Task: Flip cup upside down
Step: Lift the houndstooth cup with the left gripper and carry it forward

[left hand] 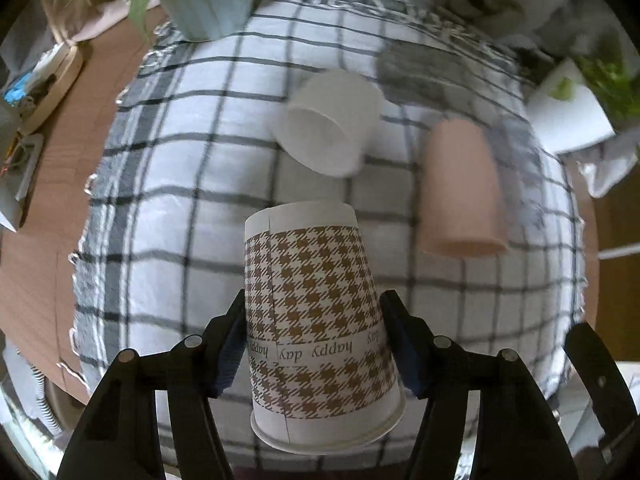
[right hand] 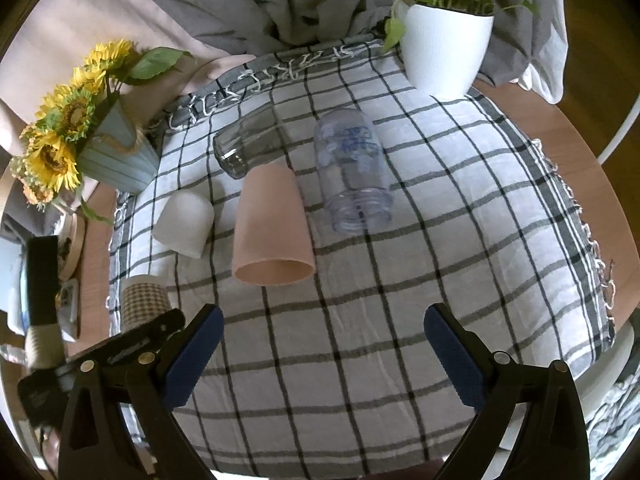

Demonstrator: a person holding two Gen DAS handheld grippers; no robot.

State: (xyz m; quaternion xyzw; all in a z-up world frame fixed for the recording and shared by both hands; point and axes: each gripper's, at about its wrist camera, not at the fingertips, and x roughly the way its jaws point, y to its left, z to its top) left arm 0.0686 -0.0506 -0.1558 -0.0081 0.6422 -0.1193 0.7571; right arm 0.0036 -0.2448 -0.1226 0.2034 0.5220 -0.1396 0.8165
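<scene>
A paper cup (left hand: 316,324) with a brown houndstooth print and "happy day" text stands upside down, base up and rim down, between the fingers of my left gripper (left hand: 314,346). The blue pads sit close to its sides, the right one slightly apart from it. It also shows in the right wrist view (right hand: 144,300) at the far left, behind the left gripper. My right gripper (right hand: 324,356) is open and empty above the checked cloth (right hand: 400,320).
A pink cup (right hand: 272,228), a white cup (right hand: 184,224), a clear glass (right hand: 248,144) and a clear plastic jar (right hand: 354,172) lie on the cloth. A sunflower pot (right hand: 116,156) is at the back left, a white plant pot (right hand: 444,52) at the back right.
</scene>
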